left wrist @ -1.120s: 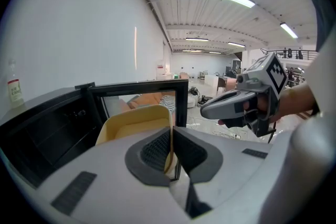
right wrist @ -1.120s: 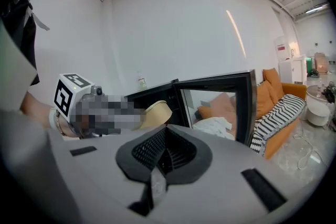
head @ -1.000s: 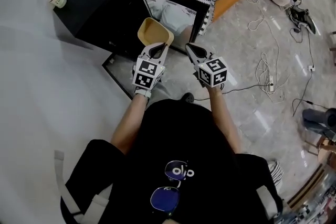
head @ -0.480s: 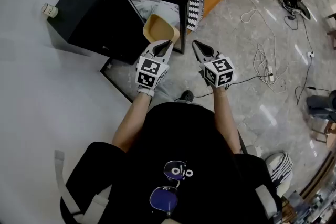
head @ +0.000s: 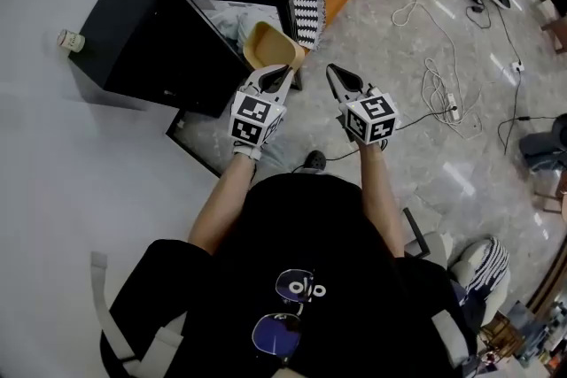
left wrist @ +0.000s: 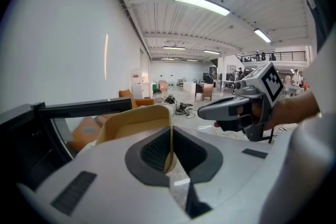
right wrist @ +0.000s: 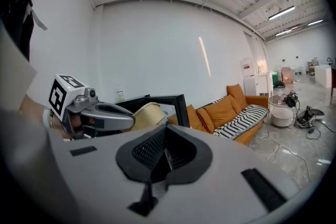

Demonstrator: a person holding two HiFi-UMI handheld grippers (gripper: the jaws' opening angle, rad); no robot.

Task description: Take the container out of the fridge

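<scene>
Two jaws of my left gripper point(head: 279, 77) are clamped on the near wall of the tan container point(head: 268, 47). Its bowl stands at 12 o'clock from my fingertips, outside the open black fridge point(head: 133, 31), which lies at 10 o'clock. My right gripper point(head: 341, 81) is at 3 o'clock, jaws closed on nothing. Both forearms reach forward, side by side.

Matt tan plastic container point(head: 268, 45), matt black fridge point(head: 133, 35), glossy glass door point(head: 223, 18) (polished stone floor point(head: 416, 155))
</scene>
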